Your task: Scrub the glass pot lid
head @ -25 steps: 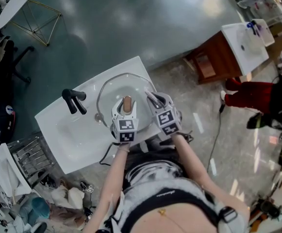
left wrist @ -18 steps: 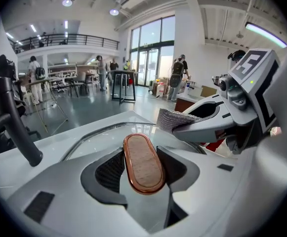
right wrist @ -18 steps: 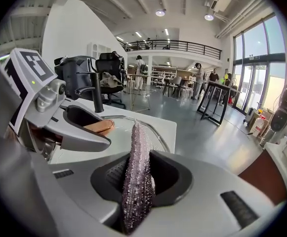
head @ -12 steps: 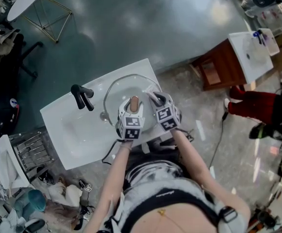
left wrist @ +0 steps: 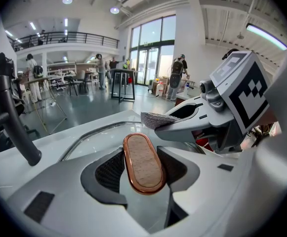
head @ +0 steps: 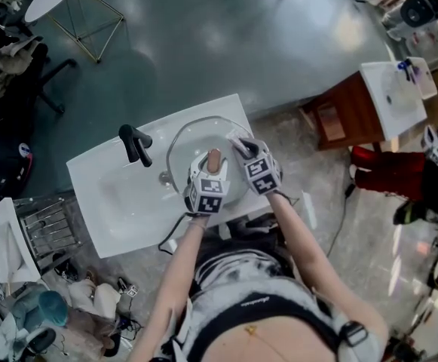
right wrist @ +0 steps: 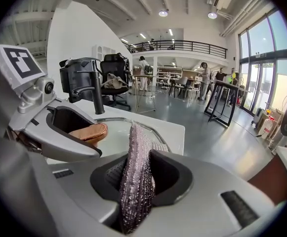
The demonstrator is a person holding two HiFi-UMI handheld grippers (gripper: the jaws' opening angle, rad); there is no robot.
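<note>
The glass pot lid (head: 196, 138) lies over the basin of a white sink (head: 113, 202), its metal rim showing. Its copper-rimmed wooden handle (left wrist: 143, 163) stands between the pads of my left gripper (left wrist: 142, 171), which is shut on it; the same handle (head: 213, 159) shows in the head view. My right gripper (right wrist: 136, 181) is shut on a folded grey scrub pad (right wrist: 135, 172), held edge-up. In the head view the right gripper (head: 238, 148) sits just right of the handle, over the lid's right side. From the left gripper view the scrub pad (left wrist: 157, 118) tip hangs just above the glass.
A black faucet (head: 136, 143) stands at the sink's back left, close to the lid's rim. A wire rack (head: 45, 228) is on the floor left of the sink. A second sink cabinet (head: 369, 100) stands far right. A cable trails below the sink front.
My right gripper has edged down and in over the lid with the scrub pad. The left gripper stays on the handle. The head view has drifted.
</note>
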